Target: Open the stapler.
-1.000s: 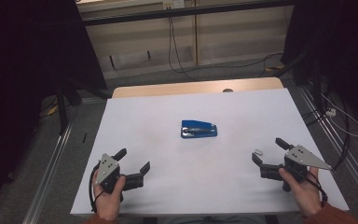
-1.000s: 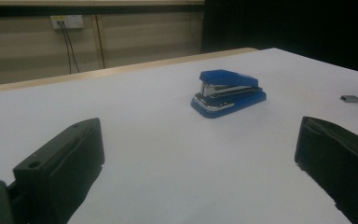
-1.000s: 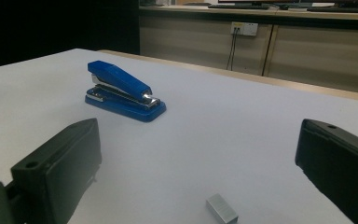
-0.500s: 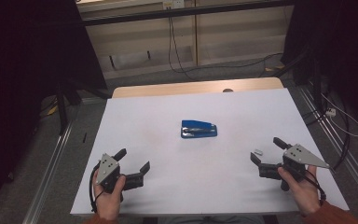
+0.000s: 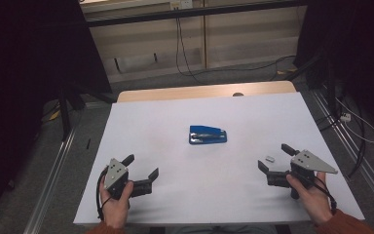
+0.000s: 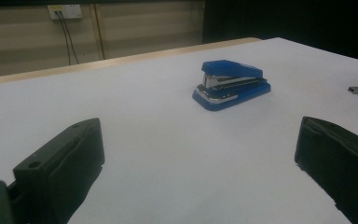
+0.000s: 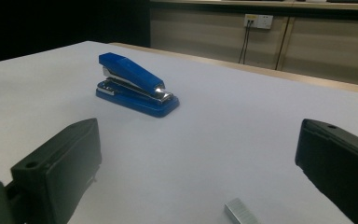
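A blue stapler (image 5: 207,135) is seen mid-bench (image 5: 175,117). A staple strip (image 5: 270,158) lies by the right gripper (image 5: 276,158). Both grippers' fingers, the left gripper (image 5: 140,165) included, are held released.

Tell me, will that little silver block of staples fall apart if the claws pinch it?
Maybe. The staple strip looks thin and finely ribbed, so a hard squeeze might snap it. It lies flat on the white table, so it probably slides, not rolls. Being so low, it could slip under the open right gripper.
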Available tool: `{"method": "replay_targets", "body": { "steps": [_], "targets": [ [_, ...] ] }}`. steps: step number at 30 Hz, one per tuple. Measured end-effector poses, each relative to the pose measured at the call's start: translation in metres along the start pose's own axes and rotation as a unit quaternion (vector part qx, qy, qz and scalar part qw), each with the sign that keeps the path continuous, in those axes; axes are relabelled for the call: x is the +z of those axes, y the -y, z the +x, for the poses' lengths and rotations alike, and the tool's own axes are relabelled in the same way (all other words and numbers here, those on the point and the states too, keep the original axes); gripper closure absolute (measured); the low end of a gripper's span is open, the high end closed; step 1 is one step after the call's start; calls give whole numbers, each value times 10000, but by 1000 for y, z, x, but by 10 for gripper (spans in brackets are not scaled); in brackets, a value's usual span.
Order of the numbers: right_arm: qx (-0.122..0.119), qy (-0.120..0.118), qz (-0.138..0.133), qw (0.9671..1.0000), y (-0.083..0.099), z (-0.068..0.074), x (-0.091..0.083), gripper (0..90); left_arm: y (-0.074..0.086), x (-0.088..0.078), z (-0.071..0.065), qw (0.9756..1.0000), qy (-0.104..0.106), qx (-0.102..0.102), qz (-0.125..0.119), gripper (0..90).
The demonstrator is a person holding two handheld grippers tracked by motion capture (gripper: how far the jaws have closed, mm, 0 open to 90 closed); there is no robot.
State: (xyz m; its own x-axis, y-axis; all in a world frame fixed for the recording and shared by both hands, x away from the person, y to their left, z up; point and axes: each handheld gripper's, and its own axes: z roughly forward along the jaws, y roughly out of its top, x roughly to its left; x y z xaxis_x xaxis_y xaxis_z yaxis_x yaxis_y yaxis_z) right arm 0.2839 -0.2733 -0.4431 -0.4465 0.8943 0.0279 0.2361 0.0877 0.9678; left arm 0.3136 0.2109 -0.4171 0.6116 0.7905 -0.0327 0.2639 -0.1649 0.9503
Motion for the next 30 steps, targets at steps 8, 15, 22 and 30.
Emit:
{"method": "replay_targets", "body": {
  "steps": [8, 15, 22, 30],
  "targets": [
    [-71, -169, 18, 9998, -2, 4, 7, 0, -2, 8, -1, 9999, 121, 47, 95, 26],
    [-84, -347, -2, 9994, -13, 11, 26, 4, -7, 18, -3, 9995, 273, 48, 139, 50],
    [-112, -518, 55, 9986, -18, 16, 40, 2, -12, 29, -4, 9996, 224, 65, 165, 58],
    [-166, -668, 64, 9976, -22, 24, 58, 18, -16, 50, -8, 9989, 371, 75, 293, 57]
  ]
}}
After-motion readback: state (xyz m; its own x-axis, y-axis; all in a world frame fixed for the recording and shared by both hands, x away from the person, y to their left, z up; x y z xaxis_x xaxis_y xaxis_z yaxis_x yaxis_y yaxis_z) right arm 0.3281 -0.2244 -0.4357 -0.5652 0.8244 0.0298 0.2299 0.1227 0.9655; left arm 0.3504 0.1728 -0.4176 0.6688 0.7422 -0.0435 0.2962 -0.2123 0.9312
